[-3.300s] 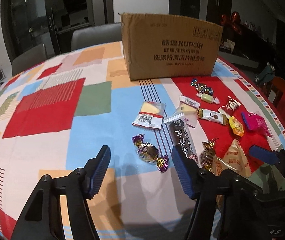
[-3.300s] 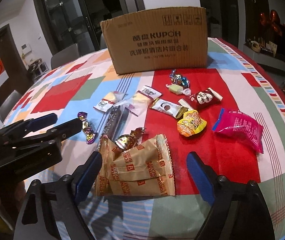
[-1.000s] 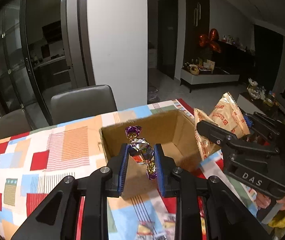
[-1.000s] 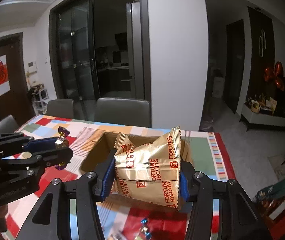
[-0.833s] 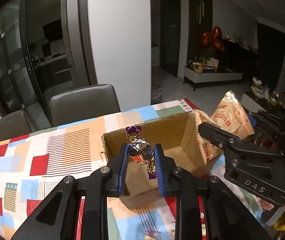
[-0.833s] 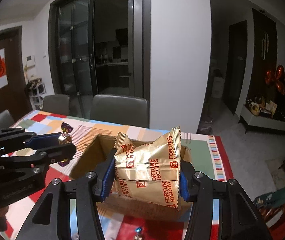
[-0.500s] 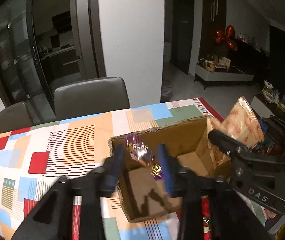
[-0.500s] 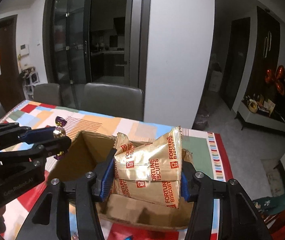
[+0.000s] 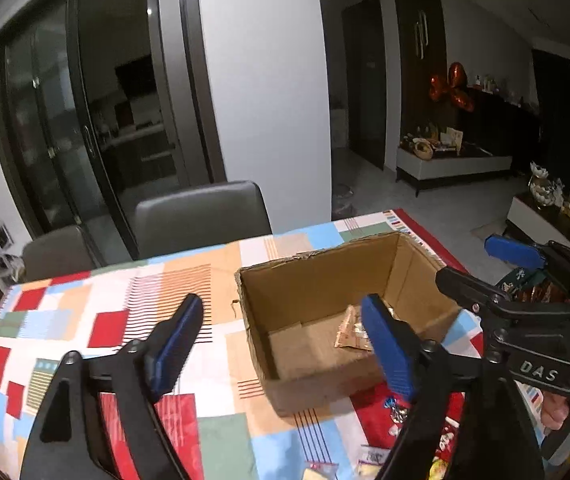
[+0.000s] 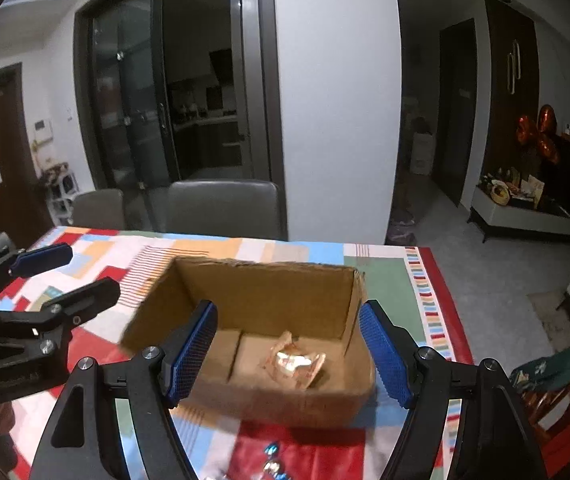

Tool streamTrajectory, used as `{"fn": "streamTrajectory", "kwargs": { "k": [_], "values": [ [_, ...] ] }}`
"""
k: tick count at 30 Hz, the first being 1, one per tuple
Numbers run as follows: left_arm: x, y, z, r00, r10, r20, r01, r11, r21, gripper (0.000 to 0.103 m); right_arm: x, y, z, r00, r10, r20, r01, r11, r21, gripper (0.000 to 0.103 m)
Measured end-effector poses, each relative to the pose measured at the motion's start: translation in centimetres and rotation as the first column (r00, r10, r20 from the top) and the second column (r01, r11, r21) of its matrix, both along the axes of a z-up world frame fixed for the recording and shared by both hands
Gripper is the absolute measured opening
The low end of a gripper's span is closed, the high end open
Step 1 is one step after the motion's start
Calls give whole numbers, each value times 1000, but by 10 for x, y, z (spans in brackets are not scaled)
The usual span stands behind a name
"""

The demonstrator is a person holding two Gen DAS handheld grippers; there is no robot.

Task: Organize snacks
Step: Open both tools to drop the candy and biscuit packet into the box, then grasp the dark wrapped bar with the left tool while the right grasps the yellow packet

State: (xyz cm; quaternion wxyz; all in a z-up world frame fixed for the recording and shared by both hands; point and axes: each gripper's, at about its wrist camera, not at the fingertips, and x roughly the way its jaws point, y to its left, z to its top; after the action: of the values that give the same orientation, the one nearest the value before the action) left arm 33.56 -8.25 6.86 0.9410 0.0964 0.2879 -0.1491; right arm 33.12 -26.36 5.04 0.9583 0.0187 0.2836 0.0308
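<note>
Both sets of jaws are released and empty. On the left gripper (image 9: 281, 336) the jaws have just been opening, and nothing sits between the blue pads (image 9: 177, 336). A second ago they were clenched on a purple foil candy; I cannot find that candy in either view now, so I judge it has dropped into the cardboard box (image 9: 317, 276), possibly hidden behind the right-hand pad. On the right gripper (image 10: 289, 348) the jaws have likewise just been opening, with no contact on either pad.

The gold biscuit packet (image 10: 295, 364), previously held by the right gripper, now lies on the box floor toward its right wall, crumpled and slightly blurred. In the left wrist view the same packet (image 9: 351, 330) shows beside the inner pad.

Both grippers hang above the front edge of the box, pointing down into it. The box stands on the bench, which is covered by a patchwork cloth (image 9: 125, 320).

Consequence for the task: I judge this two-item drop complete. More wrapped snacks (image 9: 395, 412) remain on the cloth in front of the box, so my next cycle returns both grippers there.
</note>
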Motion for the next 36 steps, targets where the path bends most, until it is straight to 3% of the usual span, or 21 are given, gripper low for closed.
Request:
{"fn": "streamTrajectory", "kwargs": {
  "k": [7, 11, 18, 27, 36],
  "values": [
    [-62, 10, 16, 996, 10, 93, -9, 1000, -14, 90, -69, 7, 11, 998, 28, 58, -31, 998, 59, 74],
    [-98, 15, 11, 993, 9, 117, -6, 1000, -19, 91, -104, 9, 5, 997, 16, 77, -23, 996, 89, 74],
    [-147, 23, -11, 993, -6, 121, 8, 1000, -13, 91, -154, 12, -14, 993, -59, 99, 53, 997, 61, 74],
    [-180, 32, -55, 999, -8, 44, 10, 999, -41, 91, -189, 14, -52, 996, -86, 37, 85, 995, 49, 74],
    [-175, 32, -103, 998, -10, -66, 7, 999, -44, 90, -191, 19, -107, 992, -81, -95, 85, 995, 43, 74]
  ]
}}
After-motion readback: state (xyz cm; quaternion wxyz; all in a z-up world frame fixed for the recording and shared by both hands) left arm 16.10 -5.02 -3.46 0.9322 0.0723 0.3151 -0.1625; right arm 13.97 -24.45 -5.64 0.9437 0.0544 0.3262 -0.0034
